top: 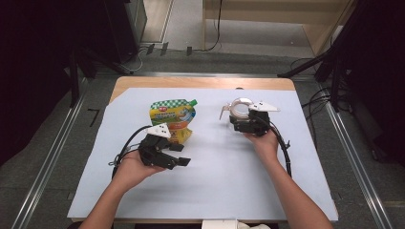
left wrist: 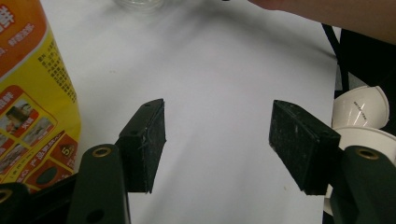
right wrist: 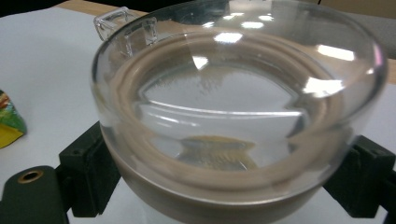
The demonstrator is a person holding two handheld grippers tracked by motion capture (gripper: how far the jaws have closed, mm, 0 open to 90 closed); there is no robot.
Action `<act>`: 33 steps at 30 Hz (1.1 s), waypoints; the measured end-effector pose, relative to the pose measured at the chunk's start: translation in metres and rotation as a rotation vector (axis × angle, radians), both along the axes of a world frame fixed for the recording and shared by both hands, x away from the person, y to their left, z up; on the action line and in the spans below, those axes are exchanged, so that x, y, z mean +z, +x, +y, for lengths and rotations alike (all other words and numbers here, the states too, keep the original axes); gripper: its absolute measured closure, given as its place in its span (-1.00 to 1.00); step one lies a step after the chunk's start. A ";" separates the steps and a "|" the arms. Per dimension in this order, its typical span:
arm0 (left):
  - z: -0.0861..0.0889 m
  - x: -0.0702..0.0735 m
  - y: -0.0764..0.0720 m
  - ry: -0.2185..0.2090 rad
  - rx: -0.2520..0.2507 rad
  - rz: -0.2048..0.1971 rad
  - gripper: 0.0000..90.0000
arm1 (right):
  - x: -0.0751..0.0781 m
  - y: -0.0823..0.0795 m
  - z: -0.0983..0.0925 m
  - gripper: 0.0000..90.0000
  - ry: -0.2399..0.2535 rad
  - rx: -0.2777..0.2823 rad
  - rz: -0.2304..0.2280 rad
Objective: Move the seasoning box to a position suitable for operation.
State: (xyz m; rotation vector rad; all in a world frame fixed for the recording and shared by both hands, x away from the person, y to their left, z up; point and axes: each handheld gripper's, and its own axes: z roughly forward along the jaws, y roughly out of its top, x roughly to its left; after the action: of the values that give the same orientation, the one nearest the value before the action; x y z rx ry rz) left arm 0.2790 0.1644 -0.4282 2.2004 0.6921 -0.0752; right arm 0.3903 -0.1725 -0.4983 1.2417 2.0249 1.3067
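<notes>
A yellow and green spouted pouch (top: pixel 173 117) lies on the white sheet (top: pixel 215 186), left of centre. My left gripper (top: pixel 180 155) rests just in front of it, pointing right, open with only bare sheet between its jaws (left wrist: pixel 219 108). The pouch (left wrist: pixel 28 93) sits at the left of the left gripper view. A clear glass cup (top: pixel 240 108) with a beige ring inside and a small handle stands right of centre. My right gripper (top: pixel 239 119) is shut on it, its black jaws pressing on both sides of the cup (right wrist: pixel 233 116).
The wooden table edge (top: pixel 191 82) shows beyond the sheet. White rounded objects (left wrist: pixel 362 109) sit by the table's near edge (top: pixel 219 224). Metal floor rails (top: pixel 47 162) run along both sides, and dark stands are behind.
</notes>
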 end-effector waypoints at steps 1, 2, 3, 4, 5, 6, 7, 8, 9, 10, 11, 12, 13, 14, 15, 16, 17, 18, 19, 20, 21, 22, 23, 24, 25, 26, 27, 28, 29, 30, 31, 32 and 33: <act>0.000 0.000 0.000 0.002 0.000 -0.001 -0.17 | 0.002 -0.002 -0.001 -0.73 0.000 0.002 0.000; 0.000 0.000 -0.001 0.000 -0.001 0.000 -0.17 | 0.003 -0.005 -0.001 -0.73 -0.001 0.005 -0.005; 0.000 0.000 -0.001 -0.001 -0.002 -0.001 -0.17 | 0.006 -0.008 -0.001 -0.73 0.000 0.009 -0.011; 0.000 0.000 -0.001 -0.001 -0.002 -0.001 -0.17 | 0.008 -0.011 -0.001 -0.73 0.003 0.013 -0.013; 0.000 0.000 -0.001 -0.002 0.002 -0.001 -0.17 | 0.011 -0.014 -0.001 -0.73 0.005 0.020 -0.016; 0.000 0.000 -0.001 -0.004 0.002 0.000 -0.17 | 0.014 -0.017 0.000 -0.73 0.006 0.027 -0.019; 0.000 0.000 -0.001 -0.004 0.002 0.000 -0.17 | 0.014 -0.017 0.000 -0.73 0.006 0.027 -0.019; 0.000 0.000 -0.001 -0.004 0.005 -0.002 -0.17 | 0.017 -0.021 0.001 -0.73 0.003 0.038 -0.029; 0.000 0.001 -0.001 -0.001 0.005 -0.003 -0.17 | 0.020 -0.025 0.002 -0.73 0.004 0.050 -0.028; 0.001 0.000 -0.001 0.000 0.006 -0.005 -0.17 | 0.024 -0.031 0.004 -0.73 0.008 0.066 -0.037; 0.001 0.001 0.000 0.002 0.008 -0.005 -0.17 | 0.025 -0.035 0.005 -0.73 0.013 0.077 -0.037; 0.001 0.001 0.000 -0.003 0.010 -0.004 -0.17 | 0.027 -0.040 0.007 -0.73 0.018 0.088 -0.032; 0.001 0.001 0.000 -0.003 0.010 -0.004 -0.17 | 0.027 -0.040 0.007 -0.73 0.018 0.088 -0.032; 0.001 0.001 0.000 -0.005 0.009 -0.004 -0.16 | 0.030 -0.048 0.010 -0.73 0.020 0.112 -0.035; 0.001 0.001 -0.001 0.003 0.011 -0.011 -0.16 | 0.032 -0.053 0.012 -0.73 0.022 0.120 -0.034; 0.000 0.000 -0.001 0.007 0.011 -0.011 -0.16 | 0.032 -0.058 0.013 -0.73 0.022 0.132 -0.035; 0.000 0.000 -0.001 0.012 0.011 -0.012 -0.16 | 0.033 -0.062 0.015 -0.73 0.020 0.143 -0.034; -0.001 -0.001 -0.001 0.018 0.011 -0.014 -0.16 | 0.033 -0.066 0.016 -0.73 0.021 0.153 -0.029; -0.001 -0.001 -0.001 0.021 0.012 -0.015 -0.16 | 0.033 -0.070 0.017 -0.73 0.022 0.161 -0.025; -0.002 -0.001 -0.002 0.026 0.011 -0.016 -0.16 | 0.032 -0.074 0.019 -0.73 0.024 0.170 -0.022; -0.002 -0.001 -0.002 0.026 0.011 -0.016 -0.14 | 0.031 -0.078 0.020 -0.73 0.023 0.179 -0.013; -0.002 -0.001 -0.002 0.024 0.004 -0.014 -0.09 | 0.030 -0.081 0.022 -0.73 0.020 0.191 -0.009; -0.002 -0.001 -0.002 0.023 0.005 -0.015 -0.08 | 0.029 -0.084 0.024 -0.73 0.019 0.203 -0.004; -0.002 -0.001 -0.002 0.024 0.005 -0.014 -0.08 | 0.028 -0.088 0.026 -0.73 0.017 0.216 0.001; -0.002 -0.001 -0.002 0.023 0.006 -0.013 -0.08 | 0.027 -0.091 0.028 -0.73 0.021 0.227 0.006; -0.002 -0.001 -0.002 0.023 0.007 -0.012 -0.08 | 0.026 -0.094 0.031 -0.73 0.027 0.238 0.006; -0.002 -0.001 -0.002 0.022 0.007 -0.011 -0.08 | 0.025 -0.096 0.033 -0.73 0.031 0.252 0.010; -0.002 -0.001 -0.002 0.022 0.008 -0.012 -0.08 | 0.025 -0.099 0.036 -0.73 0.027 0.266 0.012; -0.002 -0.001 -0.002 0.022 0.008 -0.012 -0.08 | 0.024 -0.101 0.039 -0.73 0.023 0.277 0.010; -0.002 -0.002 -0.002 0.019 0.010 -0.009 -0.08 | 0.023 -0.103 0.042 -0.73 0.019 0.287 0.008; -0.002 -0.003 -0.001 0.011 0.009 -0.007 -0.08 | 0.022 -0.104 0.044 -0.73 0.012 0.296 0.011; -0.002 -0.003 -0.001 0.007 0.011 -0.006 -0.08 | 0.020 -0.105 0.046 -0.73 0.007 0.303 0.014; -0.002 -0.003 -0.001 0.007 0.011 -0.006 -0.07 | 0.020 -0.105 0.046 -0.73 0.007 0.303 0.014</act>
State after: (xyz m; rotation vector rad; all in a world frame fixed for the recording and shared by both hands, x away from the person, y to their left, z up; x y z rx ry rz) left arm 0.2784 0.1628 -0.4309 2.2021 0.7024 -0.0609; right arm 0.2856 -0.1264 -0.4783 0.9749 2.2872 1.4420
